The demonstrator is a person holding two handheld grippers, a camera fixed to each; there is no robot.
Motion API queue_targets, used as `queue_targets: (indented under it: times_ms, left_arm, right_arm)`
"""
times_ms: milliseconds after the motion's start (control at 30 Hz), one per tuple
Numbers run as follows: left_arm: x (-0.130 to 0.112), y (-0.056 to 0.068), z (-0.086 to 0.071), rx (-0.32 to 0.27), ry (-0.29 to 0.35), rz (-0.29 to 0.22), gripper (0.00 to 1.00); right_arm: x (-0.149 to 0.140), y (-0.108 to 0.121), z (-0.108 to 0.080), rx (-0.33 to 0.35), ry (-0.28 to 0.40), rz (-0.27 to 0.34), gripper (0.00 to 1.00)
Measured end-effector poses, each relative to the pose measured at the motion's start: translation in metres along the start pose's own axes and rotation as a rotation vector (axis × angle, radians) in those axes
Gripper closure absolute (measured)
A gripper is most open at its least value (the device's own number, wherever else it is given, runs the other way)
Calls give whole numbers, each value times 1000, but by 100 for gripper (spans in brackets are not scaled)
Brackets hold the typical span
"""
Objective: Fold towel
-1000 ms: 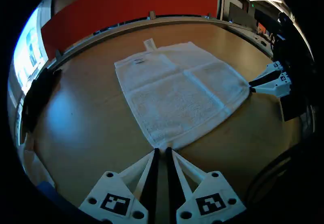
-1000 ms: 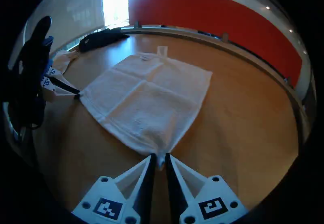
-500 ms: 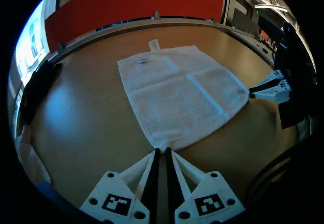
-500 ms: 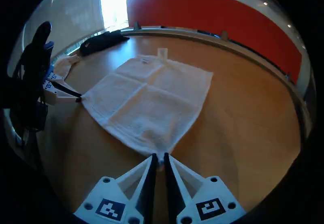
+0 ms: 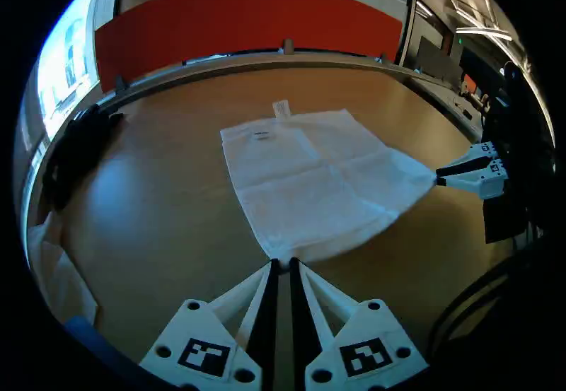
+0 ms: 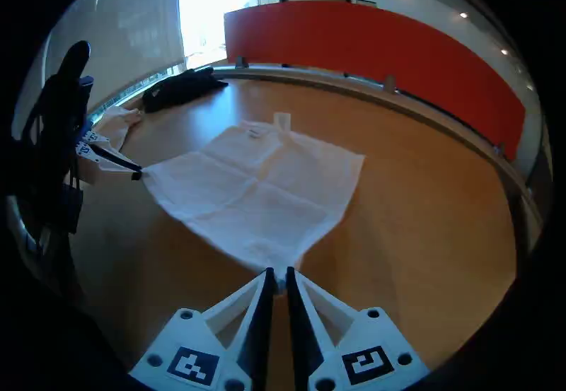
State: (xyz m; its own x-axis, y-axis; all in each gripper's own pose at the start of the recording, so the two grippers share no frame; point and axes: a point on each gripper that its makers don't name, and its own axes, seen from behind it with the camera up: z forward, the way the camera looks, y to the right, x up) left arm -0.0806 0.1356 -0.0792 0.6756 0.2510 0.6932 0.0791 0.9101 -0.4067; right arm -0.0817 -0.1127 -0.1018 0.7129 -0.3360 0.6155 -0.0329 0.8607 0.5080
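A white towel (image 5: pixel 318 179) (image 6: pixel 258 189) lies spread on the wooden table, with crease lines across it and a small tag at its far edge. My left gripper (image 5: pixel 281 262) is shut on the towel's near corner in the left gripper view. My right gripper (image 6: pixel 278 278) is shut on another near corner in the right gripper view. The near edge between those two corners hangs slightly off the table. The right gripper (image 5: pixel 437 177) also appears at the right of the left gripper view, and the left gripper (image 6: pixel 136 174) at the left of the right gripper view.
The round wooden table (image 5: pixel 163 200) has a raised rim and a red partition (image 5: pixel 247 16) behind it. A black bag (image 6: pixel 180 85) and some pale cloth (image 6: pixel 120 119) lie near the window side. A person's dark sleeve (image 6: pixel 53 150) holds the left gripper.
Both grippers have risen and the towel's near edge has lifted off the table, stretching taut between the two held corners. The far part still rests flat.
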Motion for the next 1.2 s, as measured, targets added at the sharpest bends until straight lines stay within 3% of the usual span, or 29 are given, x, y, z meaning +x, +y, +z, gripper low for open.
queue_targets:
  times_ms: [567,1200]
  left_arm:
    - [34,8,-50,-8,44,-76,89]
    - [38,27,-89,-33,36,-121,89]
  right_arm:
    - [53,-8,-56,-1,91,-11,87]
    - [61,-22,-99,10,100,7,88]
